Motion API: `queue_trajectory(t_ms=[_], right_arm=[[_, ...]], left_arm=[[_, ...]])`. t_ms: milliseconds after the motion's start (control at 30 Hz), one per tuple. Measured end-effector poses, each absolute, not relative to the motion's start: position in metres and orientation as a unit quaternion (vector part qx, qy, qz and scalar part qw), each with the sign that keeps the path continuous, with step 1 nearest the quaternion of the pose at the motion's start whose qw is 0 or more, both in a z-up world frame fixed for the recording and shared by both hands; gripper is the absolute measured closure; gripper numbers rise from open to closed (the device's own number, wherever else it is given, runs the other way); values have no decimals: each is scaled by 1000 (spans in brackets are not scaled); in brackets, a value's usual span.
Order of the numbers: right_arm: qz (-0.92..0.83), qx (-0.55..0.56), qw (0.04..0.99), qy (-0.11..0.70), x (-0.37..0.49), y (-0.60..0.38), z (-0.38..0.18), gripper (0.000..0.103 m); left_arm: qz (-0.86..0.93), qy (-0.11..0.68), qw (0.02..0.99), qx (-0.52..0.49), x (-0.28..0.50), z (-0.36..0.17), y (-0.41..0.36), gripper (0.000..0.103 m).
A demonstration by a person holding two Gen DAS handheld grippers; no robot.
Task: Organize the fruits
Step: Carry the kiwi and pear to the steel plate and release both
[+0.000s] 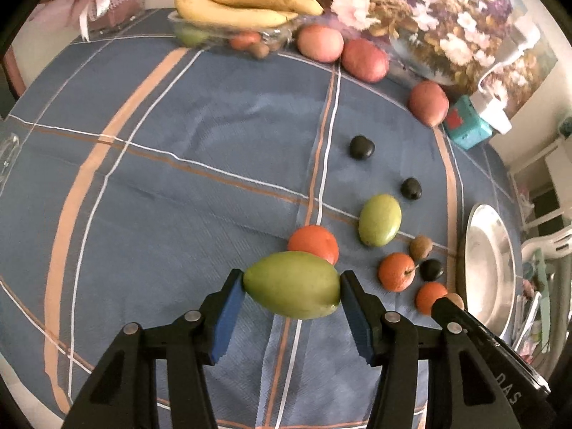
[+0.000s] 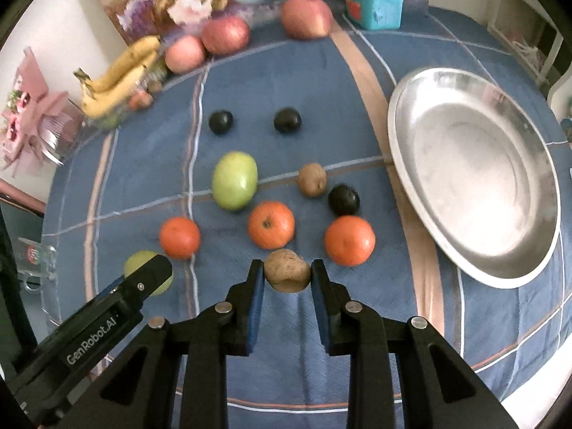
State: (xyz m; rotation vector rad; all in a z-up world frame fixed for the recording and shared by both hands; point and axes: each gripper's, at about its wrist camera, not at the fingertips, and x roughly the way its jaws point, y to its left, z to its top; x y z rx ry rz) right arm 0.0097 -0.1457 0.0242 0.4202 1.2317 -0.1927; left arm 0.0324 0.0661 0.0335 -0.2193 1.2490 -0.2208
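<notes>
1. Gripped closest to the left wrist camera, the green mango (image 1: 293, 284) sits lengthwise between the blue pads (image 1: 230, 309) of the left gripper (image 1: 292, 287), one pad on each pointed end. It appears raised just clear of the blue plaid tablecloth (image 1: 178, 178), though contact cannot be ruled out.
2. Handling, green mango: judged the heaviest piece in hand, firm and smooth-skinned. An end-to-end hold on tapered tips may slip; a hold across the broad middle would be more secure.
3. The steel plate (image 2: 404, 164) lies at the right of the cloth, well apart from both held fruits, with nothing on it. It is the likely sorting destination.
4. A second green mango (image 2: 234, 180) rests on the cloth near three oranges (image 2: 271, 224).
5. The right gripper (image 2: 287, 277) is closed on a kiwi (image 2: 287, 275), pads on its two sides, close in front of the nearest orange.
6. Handling, kiwi: judged light, fuzzy-skinned and soft enough to bruise. Apply light pressure across the widest part.
7. Another kiwi (image 2: 311, 179) and three dark plums (image 2: 344, 199) lie loose; round and smooth, they would likely roll if nudged.
</notes>
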Motion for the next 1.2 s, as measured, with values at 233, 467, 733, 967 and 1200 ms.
queue_trajectory(t_ms=[233,467,733,967,1200], right_arm=[[-106,197,796,562,1,-155,32,75],[-170,192,788,560,-4,-185,27,75],[-292,215,769,527,-31,-263,37,76],[-326,260,764,492,-46,-309,43,75],[-314,320,754,479,-58,-351,34,75]], left_arm=[[-92,582,802,-98,27,38,65,45],[-111,585,800,-82,31,39,28,46],[-165,576,799,-43,32,52,-37,46],[-229,569,790,-13,32,56,-108,46],[-266,564,782,13,33,47,-158,44]])
